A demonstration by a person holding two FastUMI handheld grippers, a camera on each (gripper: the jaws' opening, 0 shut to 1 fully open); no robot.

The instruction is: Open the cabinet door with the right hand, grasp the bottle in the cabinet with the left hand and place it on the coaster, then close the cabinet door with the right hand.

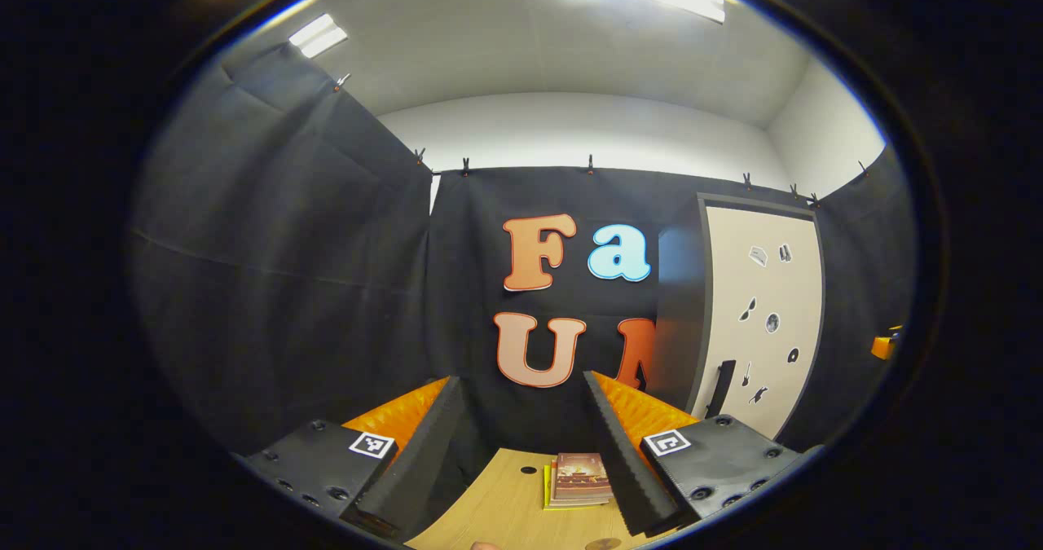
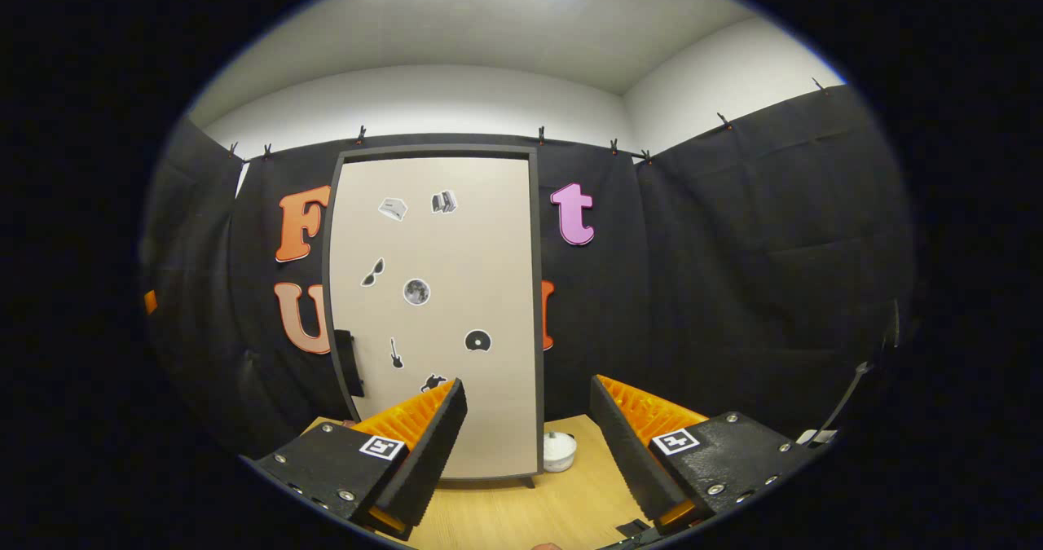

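**Beige cabinet door shut, both grippers spread**

Beige and dotted with small black stickers, the cabinet door [image 2: 440, 305] stands closed on the wooden table [image 2: 521, 517], its black handle [image 2: 349, 363] at the left edge. The right gripper [image 2: 528, 444] faces it, fingers spread, holding nothing. The left gripper [image 1: 521, 452] (also spread and empty) hangs above a small stack of books [image 1: 578, 481]. A white bowl [image 2: 559, 451] sits just beside the cabinet's foot.

- Cabinet door [image 2: 440, 305] sitting closed, hiding the inside.
- Right finger [image 1: 623, 452] overlapping the books [image 1: 580, 479].
- Round brown thing [image 1: 603, 543] being cut off at the bottom edge.
- Door stickers [image 2: 416, 291] reading too small.
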